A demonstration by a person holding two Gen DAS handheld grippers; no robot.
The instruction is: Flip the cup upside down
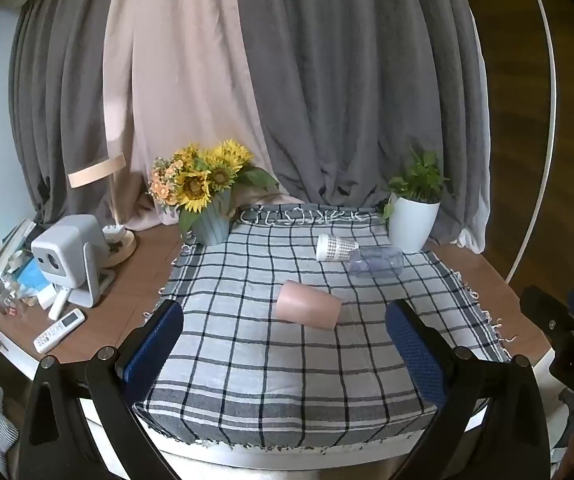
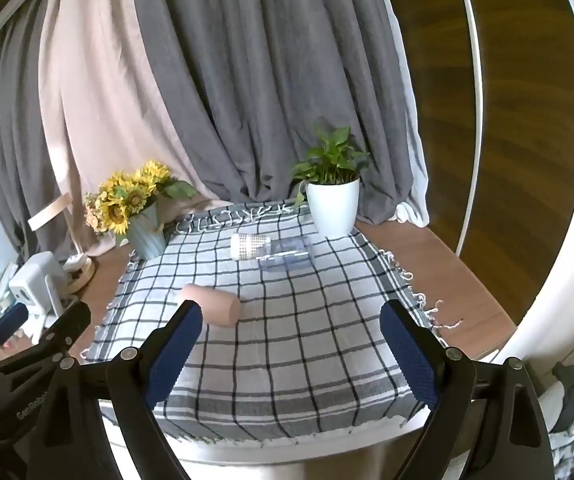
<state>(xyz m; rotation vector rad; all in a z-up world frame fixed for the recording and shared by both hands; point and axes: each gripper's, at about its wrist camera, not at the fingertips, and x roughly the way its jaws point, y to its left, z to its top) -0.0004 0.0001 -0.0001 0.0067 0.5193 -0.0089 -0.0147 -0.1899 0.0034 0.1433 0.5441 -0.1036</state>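
We see a cloth (image 1: 287, 360) spread over the table (image 1: 135, 280), and three cups lie on their sides on it. The nearest cup (image 1: 307, 309) lies toward the middle of the cloth, ahead of the left gripper (image 1: 285, 340) and just beyond the left finger of the right gripper (image 2: 291, 344). Behind it and to the right, a patterned cup (image 1: 335, 247) lies with a clear cup (image 1: 377, 261) touching its right end. A vase of flowers (image 1: 209, 224) stands at the far left corner of the cloth, a potted plant (image 1: 413, 220) at the far right corner. Left of the cloth, on the bare table, a projector (image 1: 69, 258) stands with a remote (image 1: 59, 330) in front of it. Curtains (image 1: 327, 80) hang behind everything.
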